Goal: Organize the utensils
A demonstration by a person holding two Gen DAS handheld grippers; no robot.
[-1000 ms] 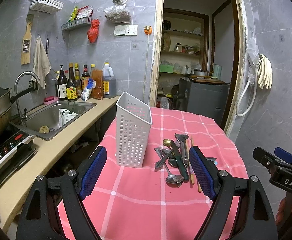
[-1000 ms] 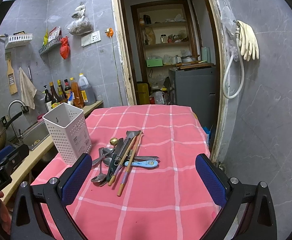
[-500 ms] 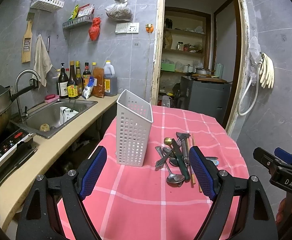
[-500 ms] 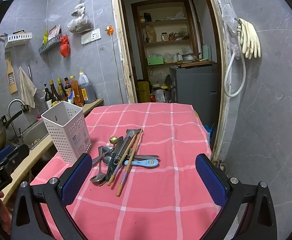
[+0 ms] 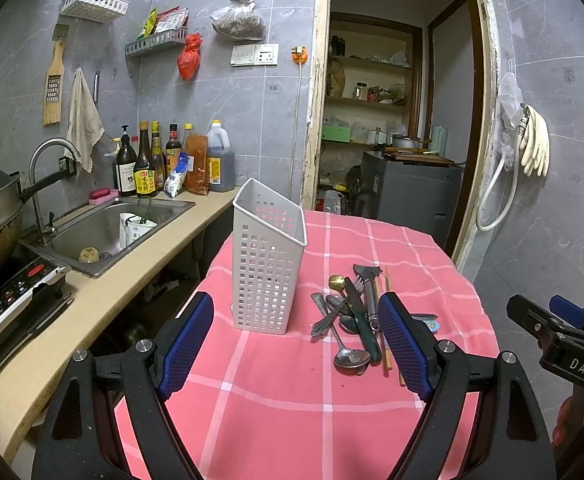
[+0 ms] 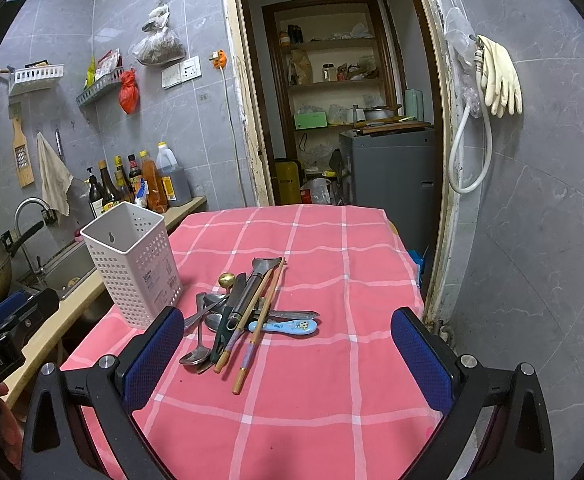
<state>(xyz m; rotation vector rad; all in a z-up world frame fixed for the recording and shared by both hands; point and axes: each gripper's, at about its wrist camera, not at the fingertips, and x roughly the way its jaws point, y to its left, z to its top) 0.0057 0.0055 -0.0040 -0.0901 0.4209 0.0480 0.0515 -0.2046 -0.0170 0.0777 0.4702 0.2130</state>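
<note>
Left gripper (image 5: pixel 296 343) wide open, empty, above the near part of the pink checked table (image 5: pixel 292 408). White perforated holder (image 5: pixel 267 258) stands upright ahead, utensil pile (image 5: pixel 352 316) just to its right: spoons, fork, dark-handled knife, chopsticks, overlapping. Right gripper (image 5: pixel 564 336) pokes in at the right edge, sink (image 5: pixel 103 228) off to the left.

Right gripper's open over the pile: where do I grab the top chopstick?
Take the chopstick at its near patterned end, which sticks out past the utensil pile onto bare cloth. Come in from above with the right gripper, jaws across the shaft.
</note>
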